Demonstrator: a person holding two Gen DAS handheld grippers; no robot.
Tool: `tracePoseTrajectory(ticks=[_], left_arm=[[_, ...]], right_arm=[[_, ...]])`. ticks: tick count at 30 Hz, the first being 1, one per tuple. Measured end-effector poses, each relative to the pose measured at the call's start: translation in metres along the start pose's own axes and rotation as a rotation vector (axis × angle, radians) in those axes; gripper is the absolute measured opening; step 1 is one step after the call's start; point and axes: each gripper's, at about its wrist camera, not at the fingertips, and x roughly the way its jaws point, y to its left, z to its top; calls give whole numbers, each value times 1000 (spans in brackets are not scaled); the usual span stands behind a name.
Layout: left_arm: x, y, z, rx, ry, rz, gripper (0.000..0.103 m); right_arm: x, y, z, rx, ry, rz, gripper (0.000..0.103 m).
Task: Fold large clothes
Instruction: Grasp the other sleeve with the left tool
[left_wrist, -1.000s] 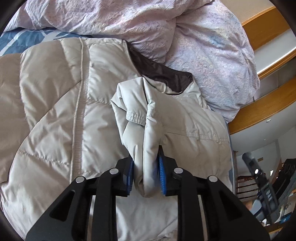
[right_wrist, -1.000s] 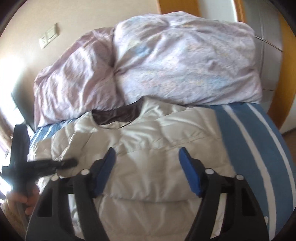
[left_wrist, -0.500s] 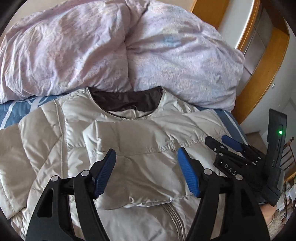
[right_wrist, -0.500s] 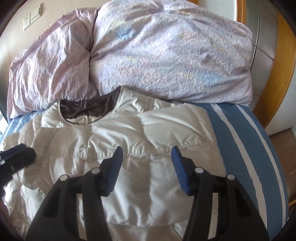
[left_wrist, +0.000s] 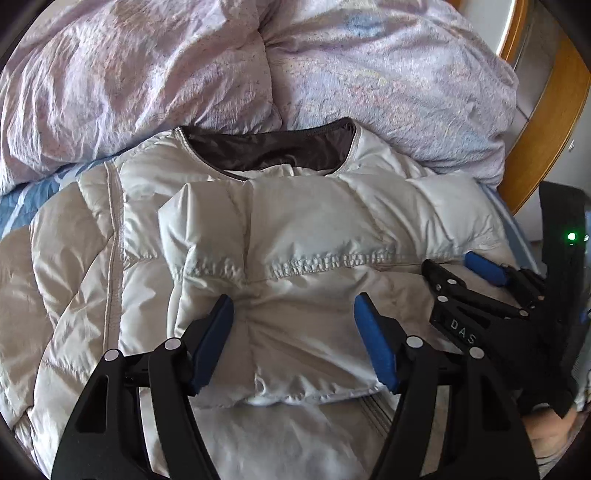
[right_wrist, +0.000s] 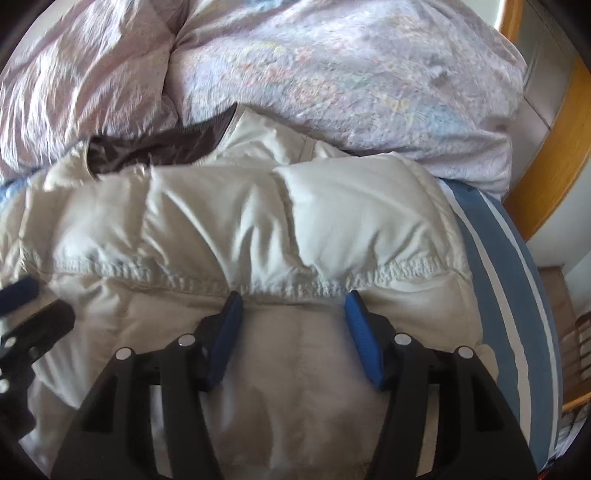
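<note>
Pale beige quilted puffer jacket (left_wrist: 303, 236) on blue-striped bed (right_wrist: 517, 280), sleeve folded across chest, left claw (left_wrist: 293, 339) spread above it, right claw (right_wrist: 291, 332) just widening, pinching nothing, lilac duvet (left_wrist: 369, 74) behind

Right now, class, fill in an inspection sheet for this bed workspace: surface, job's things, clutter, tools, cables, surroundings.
Surface: bed, blue striped sheet.
Job's things: beige jacket lying flat, dark collar lining showing; sleeve folded across its chest.
Clutter: crumpled duvet against the collar.
Tools: left tool open over the sleeve, jaws have just opened; right tool open over the jacket, nothing gripped.
Cables: nothing seen.
Surroundings: wooden frame at right.
</note>
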Motion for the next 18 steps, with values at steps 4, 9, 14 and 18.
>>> tracePoseTrajectory(ticks=[4, 9, 14, 18], left_arm=[[-59, 27, -12, -54, -79, -70, 76], [-131, 78, -56, -94, -191, 8, 89], [-180, 146, -116, -258, -246, 93, 93], [-209, 208, -172, -481, -292, 123, 93]], right_arm=[[-36, 24, 3, -48, -100, 64, 58], [-48, 80, 6, -156, -110, 127, 60], [-28, 141, -3, -288, -45, 64, 60], [-19, 173, -19, -418, -90, -105, 59]])
